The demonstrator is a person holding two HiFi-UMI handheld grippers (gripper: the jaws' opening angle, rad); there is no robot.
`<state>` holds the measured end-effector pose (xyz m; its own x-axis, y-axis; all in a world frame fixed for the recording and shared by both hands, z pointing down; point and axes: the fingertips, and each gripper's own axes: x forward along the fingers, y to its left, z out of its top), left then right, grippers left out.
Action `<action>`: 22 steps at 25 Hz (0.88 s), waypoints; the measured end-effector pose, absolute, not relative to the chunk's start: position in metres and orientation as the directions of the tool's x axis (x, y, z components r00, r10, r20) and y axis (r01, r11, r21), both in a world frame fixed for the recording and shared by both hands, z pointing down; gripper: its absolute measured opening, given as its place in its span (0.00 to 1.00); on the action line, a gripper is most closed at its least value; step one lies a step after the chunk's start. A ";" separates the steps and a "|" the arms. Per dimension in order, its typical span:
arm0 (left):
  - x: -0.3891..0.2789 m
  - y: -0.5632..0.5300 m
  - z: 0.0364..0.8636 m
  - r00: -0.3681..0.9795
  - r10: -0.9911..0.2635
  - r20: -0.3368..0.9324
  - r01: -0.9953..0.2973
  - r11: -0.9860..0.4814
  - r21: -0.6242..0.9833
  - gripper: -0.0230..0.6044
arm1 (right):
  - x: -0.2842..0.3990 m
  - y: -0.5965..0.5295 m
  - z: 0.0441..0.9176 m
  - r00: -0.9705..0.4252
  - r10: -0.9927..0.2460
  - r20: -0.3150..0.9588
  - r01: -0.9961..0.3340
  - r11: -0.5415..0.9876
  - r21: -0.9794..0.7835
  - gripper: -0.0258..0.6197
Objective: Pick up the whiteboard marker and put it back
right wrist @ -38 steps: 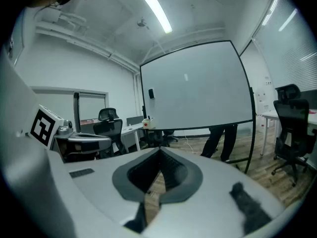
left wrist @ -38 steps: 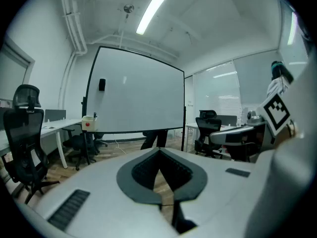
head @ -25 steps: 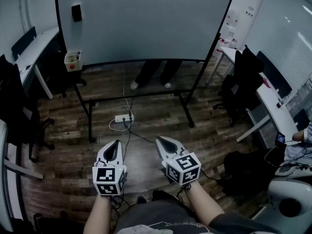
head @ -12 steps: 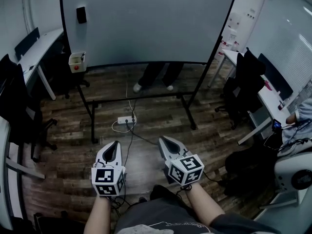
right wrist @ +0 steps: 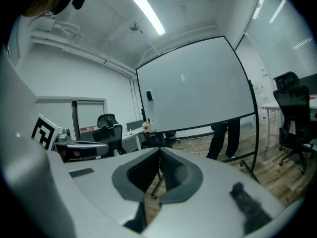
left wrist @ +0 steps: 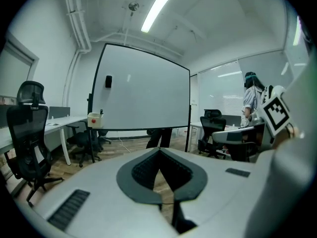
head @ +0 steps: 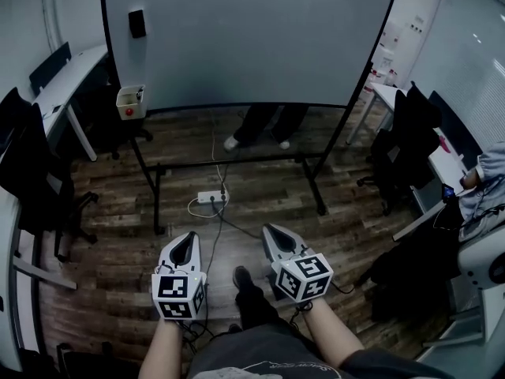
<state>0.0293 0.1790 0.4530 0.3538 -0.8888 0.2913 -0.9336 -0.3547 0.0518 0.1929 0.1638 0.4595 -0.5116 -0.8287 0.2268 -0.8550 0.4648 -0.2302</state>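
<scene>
A large whiteboard (head: 252,38) on a black wheeled stand fills the far side of the head view. A small cream box (head: 130,101) with a red dot hangs at its lower left corner, and a dark marker (head: 140,93) stands up in it. The box (left wrist: 95,119) also shows far off in the left gripper view, and the box (right wrist: 146,126) in the right gripper view. My left gripper (head: 188,234) and right gripper (head: 268,229) hover side by side over the wooden floor, well short of the board. Both are shut with nothing between the jaws.
A black eraser (head: 137,24) sticks to the board's upper left. A person's legs (head: 264,125) stand behind the board. A white power strip (head: 211,197) with cables lies under the stand. Office chairs (head: 31,172) and desks (head: 59,81) line both sides.
The view has moved toward the whiteboard, which sits a little further right and nearer. My foot now shows on the floor between the grippers. Both grippers stay shut.
</scene>
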 end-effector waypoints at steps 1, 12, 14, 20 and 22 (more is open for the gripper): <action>0.028 0.173 0.453 0.348 -0.891 0.291 -0.936 -0.349 0.051 0.06 | 0.192 0.158 0.461 -0.516 -0.825 0.231 -0.852 0.468 -0.233 0.08; 0.019 0.101 0.468 0.304 -0.899 0.314 -0.952 -0.296 0.073 0.06 | 0.181 0.073 0.481 -0.559 -0.789 0.256 -0.826 0.501 -0.260 0.08; 0.018 0.083 0.468 0.295 -0.900 0.320 -0.955 -0.287 0.073 0.06 | 0.180 0.054 0.481 -0.568 -0.781 0.258 -0.820 0.508 -0.264 0.08; 0.016 0.036 0.462 0.266 -0.906 0.330 -0.964 -0.260 0.062 0.06 | 0.175 -0.003 0.478 -0.597 -0.758 0.262 -0.799 0.533 -0.277 0.08; 0.012 0.023 0.460 0.247 -0.909 0.336 -0.969 -0.242 0.059 0.06 | 0.170 -0.018 0.478 -0.615 -0.743 0.265 -0.787 0.552 -0.276 0.08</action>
<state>0.0121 0.0228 0.4602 0.2470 -0.9089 0.3360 -0.9686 -0.2416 0.0585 0.1697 -0.0184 0.4779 -0.6146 -0.7431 0.2648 -0.7866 0.5522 -0.2761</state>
